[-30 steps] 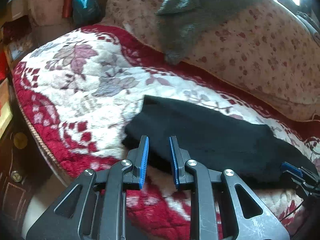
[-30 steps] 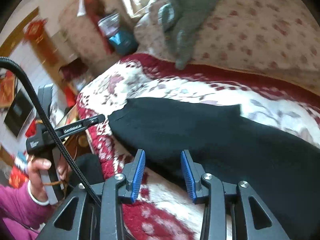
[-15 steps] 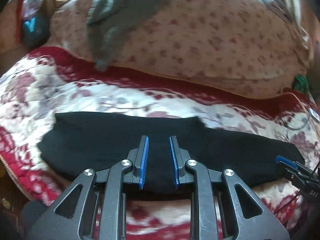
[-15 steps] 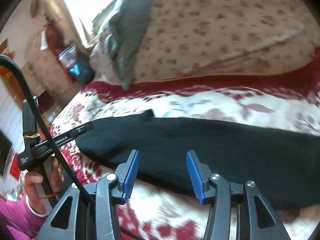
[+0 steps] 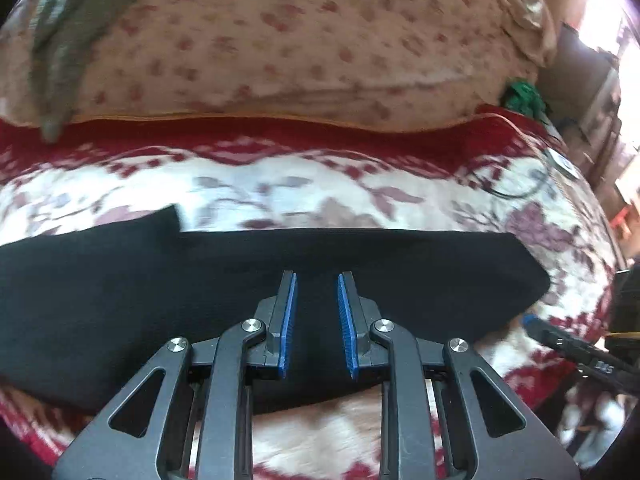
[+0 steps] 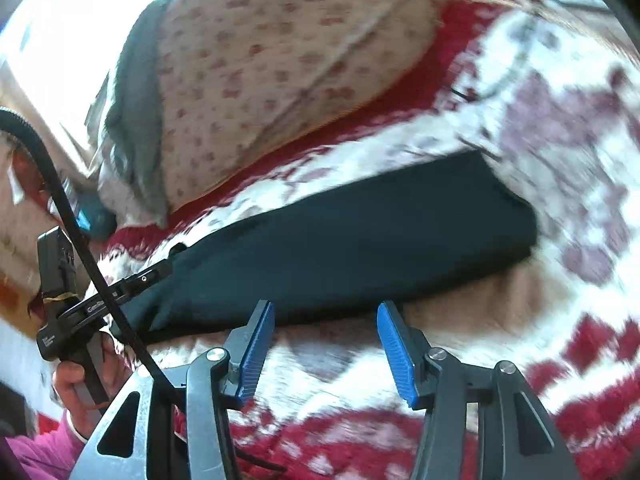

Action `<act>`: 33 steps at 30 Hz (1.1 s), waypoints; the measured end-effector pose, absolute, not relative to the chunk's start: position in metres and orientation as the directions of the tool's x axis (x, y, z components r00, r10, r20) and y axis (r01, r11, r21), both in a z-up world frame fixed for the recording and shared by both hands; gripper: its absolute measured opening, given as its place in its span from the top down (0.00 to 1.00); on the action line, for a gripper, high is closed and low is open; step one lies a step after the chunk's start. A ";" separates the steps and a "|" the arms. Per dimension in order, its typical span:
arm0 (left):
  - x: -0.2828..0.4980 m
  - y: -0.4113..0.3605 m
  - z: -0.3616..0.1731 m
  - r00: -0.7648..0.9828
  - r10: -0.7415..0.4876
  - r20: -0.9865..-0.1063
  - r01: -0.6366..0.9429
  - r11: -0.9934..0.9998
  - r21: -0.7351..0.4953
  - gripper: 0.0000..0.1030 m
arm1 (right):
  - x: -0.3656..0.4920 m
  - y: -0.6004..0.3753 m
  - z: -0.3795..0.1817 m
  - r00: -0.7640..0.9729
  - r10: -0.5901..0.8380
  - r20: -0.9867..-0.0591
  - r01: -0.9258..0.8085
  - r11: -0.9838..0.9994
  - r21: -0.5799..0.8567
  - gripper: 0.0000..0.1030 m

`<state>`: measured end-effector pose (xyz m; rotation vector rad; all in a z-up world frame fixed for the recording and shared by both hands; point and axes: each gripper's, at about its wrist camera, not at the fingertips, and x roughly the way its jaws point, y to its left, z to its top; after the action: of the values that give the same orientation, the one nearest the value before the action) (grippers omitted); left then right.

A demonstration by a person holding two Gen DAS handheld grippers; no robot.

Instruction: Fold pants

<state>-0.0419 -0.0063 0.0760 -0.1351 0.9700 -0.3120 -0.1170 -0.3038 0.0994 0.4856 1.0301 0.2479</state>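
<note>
Black pants (image 5: 200,280) lie flat in a long strip across the red and white floral blanket (image 5: 320,188). They also show in the right wrist view (image 6: 340,240). My left gripper (image 5: 316,292) is open and empty, hovering over the middle of the pants. My right gripper (image 6: 324,320) is open wide and empty, just in front of the pants' near edge, toward the leg end. The left gripper's fingers (image 6: 136,280) show at the left of the right wrist view, over the pants. The right gripper's fingers (image 5: 560,340) show at the right edge of the left wrist view.
A beige flowered cushion (image 5: 300,40) backs the bed behind the pants. A grey garment (image 5: 60,40) is draped over its left part. A black cable (image 5: 508,192) and a green object (image 5: 524,96) lie at the far right. The person's hand (image 6: 80,380) holds the left gripper.
Both cameras have swung to the right along the pants, from the waist end toward the leg end. The right gripper's jaws have opened wider. The pants have not moved.
</note>
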 end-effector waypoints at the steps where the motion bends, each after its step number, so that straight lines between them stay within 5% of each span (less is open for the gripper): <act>1: -0.039 -0.013 0.076 0.519 -0.334 -0.787 0.219 0.942 -0.255 0.82 | -0.118 -0.311 0.096 0.496 0.418 -0.761 0.051 0.861 0.506 0.46; 5: -0.022 -0.044 0.077 0.464 -0.427 -0.776 0.327 0.897 -0.298 0.50 | -0.118 -0.330 0.083 0.501 0.421 -0.756 0.134 0.825 0.549 0.42; 24: 0.042 -0.175 0.058 0.134 -0.550 -0.824 0.745 0.604 -0.282 0.49 | -0.103 -0.374 0.062 0.617 0.485 -0.620 0.216 0.653 0.726 0.42; 33: 0.053 -0.205 0.037 0.056 -0.495 -0.867 0.837 0.497 -0.229 0.49 | -0.103 -0.375 0.056 0.625 0.493 -0.606 0.216 0.637 0.740 0.42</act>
<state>0.0531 -0.2047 0.0373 0.3807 1.1103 -1.0474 -0.1032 -0.3753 0.0563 0.8953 0.9108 0.1858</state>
